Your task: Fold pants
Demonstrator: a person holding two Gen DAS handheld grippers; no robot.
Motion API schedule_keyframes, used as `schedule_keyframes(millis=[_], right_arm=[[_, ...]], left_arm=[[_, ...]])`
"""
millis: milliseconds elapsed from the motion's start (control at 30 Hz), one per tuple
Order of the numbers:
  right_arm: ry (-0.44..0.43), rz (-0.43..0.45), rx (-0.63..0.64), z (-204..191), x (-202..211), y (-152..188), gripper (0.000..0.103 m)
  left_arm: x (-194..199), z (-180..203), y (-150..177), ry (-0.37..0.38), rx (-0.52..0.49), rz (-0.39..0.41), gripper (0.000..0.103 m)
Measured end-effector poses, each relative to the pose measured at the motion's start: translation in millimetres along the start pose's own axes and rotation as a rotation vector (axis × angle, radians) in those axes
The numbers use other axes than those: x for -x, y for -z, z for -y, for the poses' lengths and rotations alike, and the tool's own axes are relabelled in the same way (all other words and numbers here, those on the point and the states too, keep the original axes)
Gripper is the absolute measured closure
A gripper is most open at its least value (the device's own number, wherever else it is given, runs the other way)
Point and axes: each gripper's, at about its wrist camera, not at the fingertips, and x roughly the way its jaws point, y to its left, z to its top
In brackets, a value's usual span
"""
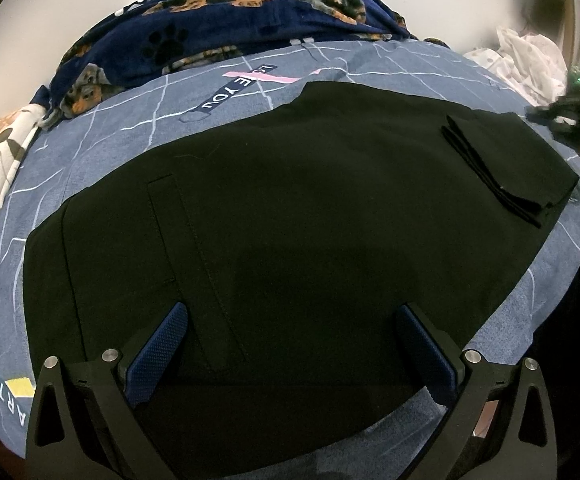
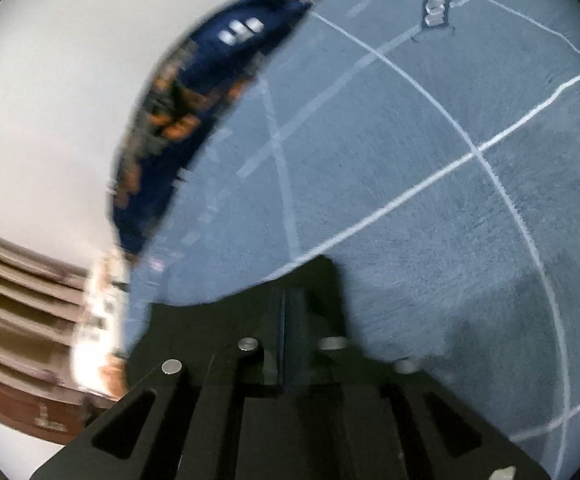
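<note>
Black pants point(image 1: 290, 208) are lying on a blue-grey sheet point(image 1: 102, 148) showing white lines; a navy blanket point(image 1: 218, 24) at upper centre is showing orange-brown dogs and dark paw prints.

My left tool point(image 1: 291, 336) hangs with its blue pads spread wide over the near edge of the black pants point(image 1: 290, 208), which lie flat on the blue bed sheet point(image 1: 130, 136). Their far right end is folded back. A navy dog-print blanket point(image 1: 226, 28) lies beyond.
</note>
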Motion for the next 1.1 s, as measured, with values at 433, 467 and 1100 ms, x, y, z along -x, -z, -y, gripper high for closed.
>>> schedule_keyframes(millis=[433,467,1100], right_arm=[[-0.037,-0.103,0.049,13.4,27.2,86.7,0.095],[-0.04,-0.095,0.063,7.5,30.2,84.4,0.092],[-0.154,-0.16,0.24,-100.8,-1.3,99.0,0.078]], left_arm=[[25.2,-11.0,-15.9,0.02,0.072,0.012,0.017],[45.1,-23.3,-20.6,0.03,0.13,0.041,0.017],[76.1,-169.1,82.2,0.32,0.84,-0.093,0.019]])
